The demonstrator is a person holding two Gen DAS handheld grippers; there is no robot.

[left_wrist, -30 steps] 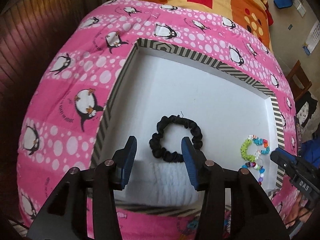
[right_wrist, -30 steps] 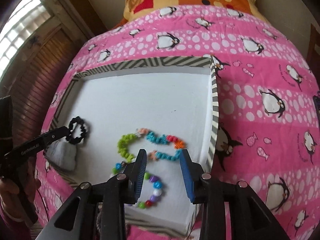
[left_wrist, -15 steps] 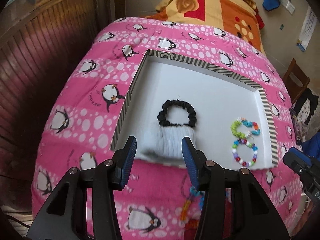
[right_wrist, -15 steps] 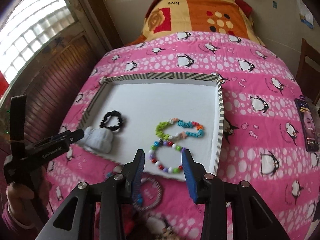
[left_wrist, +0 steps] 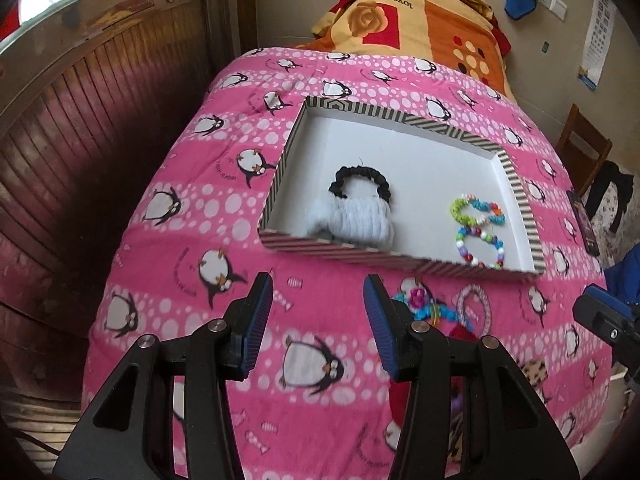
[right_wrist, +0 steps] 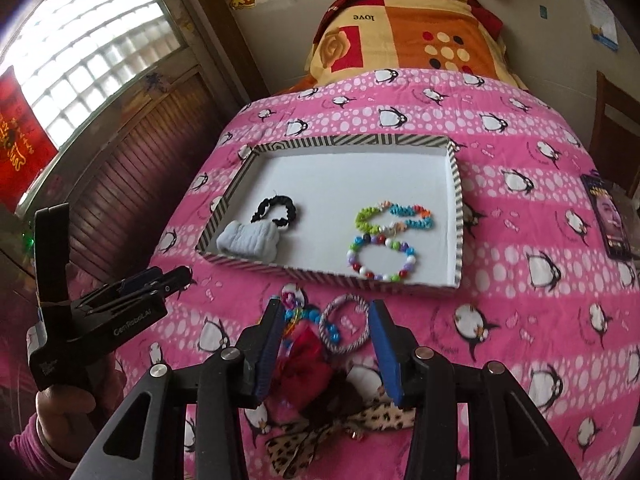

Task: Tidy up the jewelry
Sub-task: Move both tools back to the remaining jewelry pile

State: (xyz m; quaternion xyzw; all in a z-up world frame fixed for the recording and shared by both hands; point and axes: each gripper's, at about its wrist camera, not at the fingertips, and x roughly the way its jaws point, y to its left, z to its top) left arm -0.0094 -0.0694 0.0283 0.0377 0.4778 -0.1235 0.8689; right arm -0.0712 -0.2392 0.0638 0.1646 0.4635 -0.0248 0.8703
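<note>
A striped-rim white tray [left_wrist: 280, 168] [right_wrist: 456, 200] lies on the pink penguin bedspread. In it are a black scrunchie [left_wrist: 360, 176] [right_wrist: 276, 210], a grey scrunchie [left_wrist: 352, 220] [right_wrist: 248, 240], a green-blue bead bracelet [left_wrist: 476, 212] [right_wrist: 396, 216] and a multicolour bead bracelet [left_wrist: 480, 246] [right_wrist: 382, 256]. In front of the tray lie a striped bangle [right_wrist: 346, 328] [left_wrist: 474, 306], colourful beads [right_wrist: 300, 314], a red bow [right_wrist: 308, 364] and a leopard bow [right_wrist: 340, 428]. My left gripper [left_wrist: 318, 320] is open and empty. My right gripper [right_wrist: 324, 344] is open, empty, above the loose pile.
A dark phone [right_wrist: 608, 216] lies on the bedspread at the right. A patterned orange pillow [right_wrist: 404, 28] sits at the head of the bed. Wooden wall panelling [left_wrist: 80, 140] runs along the left. A wooden chair [left_wrist: 584, 148] stands at the right.
Both grippers have pulled back from over the tray toward the near bed edge. The loose pile in front of the tray has come into view. Both stayed open.
</note>
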